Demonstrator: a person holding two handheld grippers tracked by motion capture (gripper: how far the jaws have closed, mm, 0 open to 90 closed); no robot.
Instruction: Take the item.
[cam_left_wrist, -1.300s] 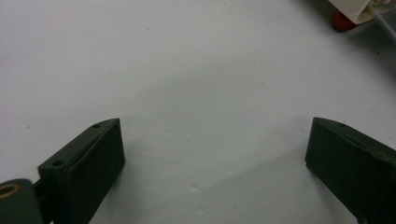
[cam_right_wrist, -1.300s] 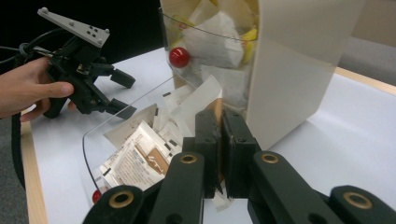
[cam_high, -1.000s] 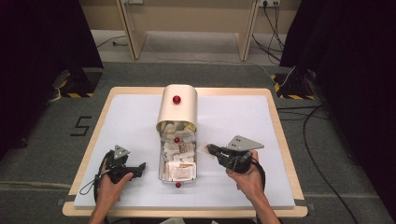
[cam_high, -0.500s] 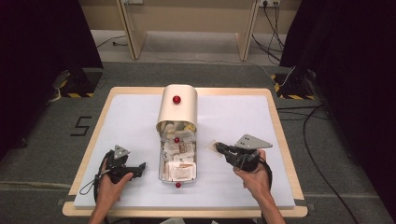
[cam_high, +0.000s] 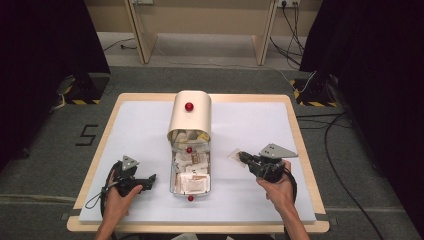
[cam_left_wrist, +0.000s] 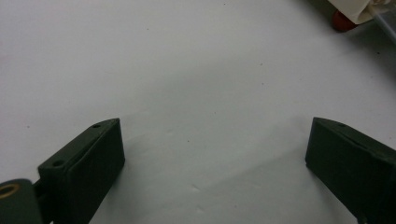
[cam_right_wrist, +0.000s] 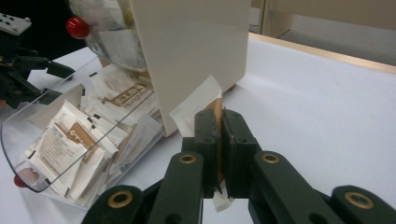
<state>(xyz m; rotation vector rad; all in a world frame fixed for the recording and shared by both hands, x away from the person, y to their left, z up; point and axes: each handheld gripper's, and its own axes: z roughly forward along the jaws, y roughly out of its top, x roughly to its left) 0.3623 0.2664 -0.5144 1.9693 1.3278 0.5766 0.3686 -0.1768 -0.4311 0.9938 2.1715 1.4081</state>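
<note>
A: What is seen in the high view?

B: A cream dispenser (cam_high: 189, 116) is stood at the middle of the white table (cam_high: 250, 120), its clear tray (cam_high: 190, 175) pulled out toward six o'clock and packed with sachets. The right gripper (cam_high: 242, 156) is held at about three o'clock of the tray, with a small packet (cam_high: 235, 156) pinched at its tip — well clear of the tray. The left gripper (cam_high: 149, 179) is held at nine o'clock.

A: And the left gripper view?

B: The jaws are spread wide, nothing between them; bare table is seen.

A: The right gripper view?

B: The jaws are clamped on the packet, which is gripped near its middle. It is judged light, thin and floppy — probably paper, though the print cannot be read. An edge hold would likely let it sag or slip.
</note>
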